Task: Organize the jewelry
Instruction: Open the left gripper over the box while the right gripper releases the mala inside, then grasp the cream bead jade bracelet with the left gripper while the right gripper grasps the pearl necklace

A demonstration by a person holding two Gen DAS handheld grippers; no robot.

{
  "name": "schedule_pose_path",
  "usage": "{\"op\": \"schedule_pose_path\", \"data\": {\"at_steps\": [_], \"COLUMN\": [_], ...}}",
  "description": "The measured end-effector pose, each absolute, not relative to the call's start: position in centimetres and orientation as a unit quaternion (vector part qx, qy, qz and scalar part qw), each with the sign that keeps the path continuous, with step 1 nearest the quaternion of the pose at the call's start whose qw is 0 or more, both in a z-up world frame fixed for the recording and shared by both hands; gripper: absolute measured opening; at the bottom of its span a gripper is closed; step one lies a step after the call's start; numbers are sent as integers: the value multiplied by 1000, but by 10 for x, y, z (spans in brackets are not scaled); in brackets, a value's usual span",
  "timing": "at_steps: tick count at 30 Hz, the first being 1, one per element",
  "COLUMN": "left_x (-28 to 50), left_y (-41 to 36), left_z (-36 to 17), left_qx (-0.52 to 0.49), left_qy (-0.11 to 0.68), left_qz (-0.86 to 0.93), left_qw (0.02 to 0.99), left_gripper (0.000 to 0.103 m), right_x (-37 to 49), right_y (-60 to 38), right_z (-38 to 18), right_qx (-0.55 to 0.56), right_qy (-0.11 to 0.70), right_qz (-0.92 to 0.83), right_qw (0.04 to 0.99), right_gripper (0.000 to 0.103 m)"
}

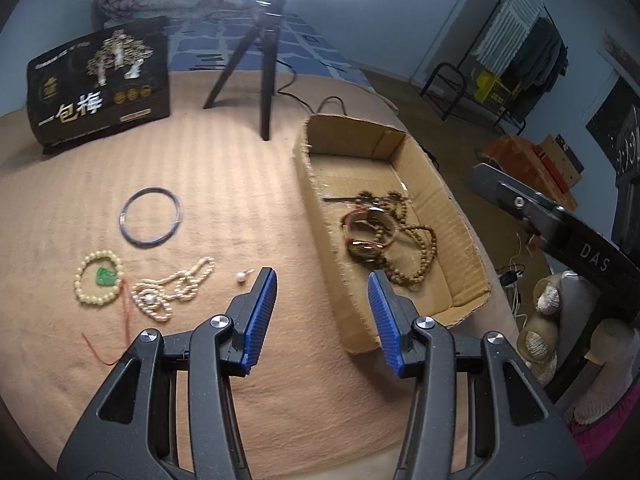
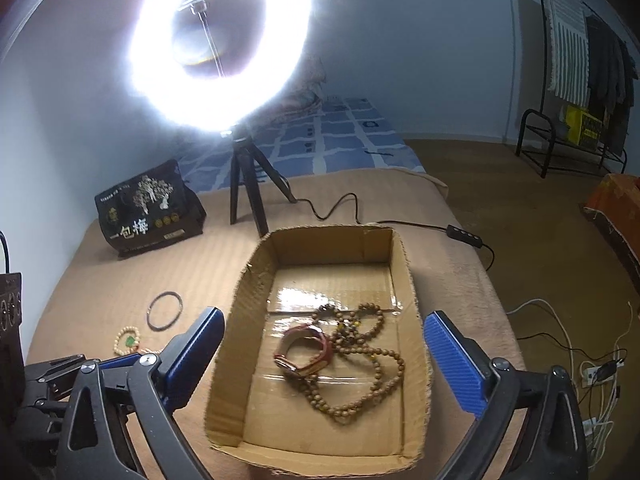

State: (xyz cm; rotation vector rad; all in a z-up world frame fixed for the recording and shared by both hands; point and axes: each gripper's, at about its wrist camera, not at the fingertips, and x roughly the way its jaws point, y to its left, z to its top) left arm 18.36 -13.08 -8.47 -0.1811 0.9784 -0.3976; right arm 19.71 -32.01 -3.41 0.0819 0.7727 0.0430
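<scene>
A: Where was the jewelry seen?

B: A wristwatch [image 2: 304, 350] and a wooden bead strand [image 2: 360, 364] were pictured inside the cardboard box [image 2: 256, 264]; a pearl necklace [image 1: 172, 294], a bead bracelet [image 1: 98, 282], a bangle [image 1: 151, 222] and a loose pearl [image 1: 241, 278] lay on the bed's tan blanket [image 1: 240, 160].

A: And the tools?

B: The left tool [image 1: 322, 286] was held half apart and empty, the right tool [image 2: 320, 344] spread wide over the box. The necklace was judged light, limp and slippery, best pinched at its bunched middle.

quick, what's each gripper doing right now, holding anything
left gripper: open, holding nothing.
right gripper: wide open, holding nothing, above the brown cardboard box.
</scene>
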Motion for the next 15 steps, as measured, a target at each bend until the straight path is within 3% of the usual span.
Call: {"op": "schedule_pose_path", "data": {"at_steps": [15], "left_x": [191], "left_y": [-16], "left_z": [-95], "left_qx": [-94], "left_qy": [473], "left_qz": [-111], "left_qw": [869], "left_gripper": [48], "right_x": [203], "right_y": [-248], "right_z": [-37], "right_qx": [-4], "right_qy": [392], "right_qz": [97], "right_qw": [915], "right_gripper": [103]}}
